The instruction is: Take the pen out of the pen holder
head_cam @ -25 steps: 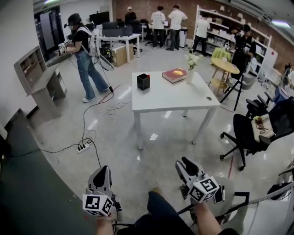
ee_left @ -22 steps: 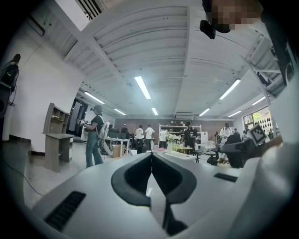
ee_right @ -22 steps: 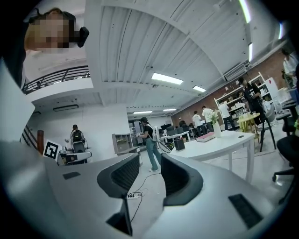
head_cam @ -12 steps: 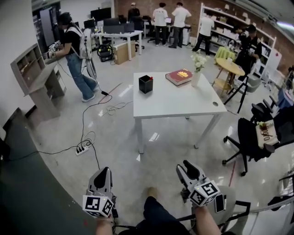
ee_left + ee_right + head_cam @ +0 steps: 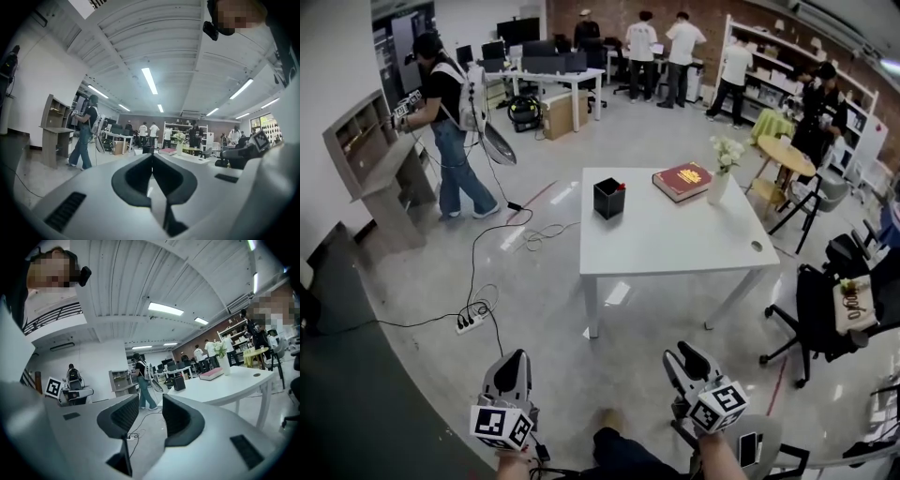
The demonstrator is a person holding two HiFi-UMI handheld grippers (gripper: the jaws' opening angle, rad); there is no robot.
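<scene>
A black pen holder (image 5: 608,198) stands on the white table (image 5: 675,244) near its far left corner, with a red-tipped pen sticking out of it. Both grippers hang low over the floor, well short of the table. My left gripper (image 5: 516,357) is shut, its jaws meeting in the left gripper view (image 5: 152,155) with nothing between them. My right gripper (image 5: 680,352) is open and empty, a clear gap showing between its jaws (image 5: 150,401). The pen holder (image 5: 179,383) shows far ahead in the right gripper view, and small (image 5: 147,149) in the left gripper view.
A red book (image 5: 682,180) and a vase of flowers (image 5: 721,178) share the table. A power strip with cables (image 5: 471,323) lies on the floor at left. A black office chair (image 5: 825,309) stands right of the table. A person (image 5: 450,122) stands by a grey shelf (image 5: 380,173).
The table has come nearer and sits lower in the head view. Both grippers have travelled forward with me across the floor. The person at left has shifted a little.
</scene>
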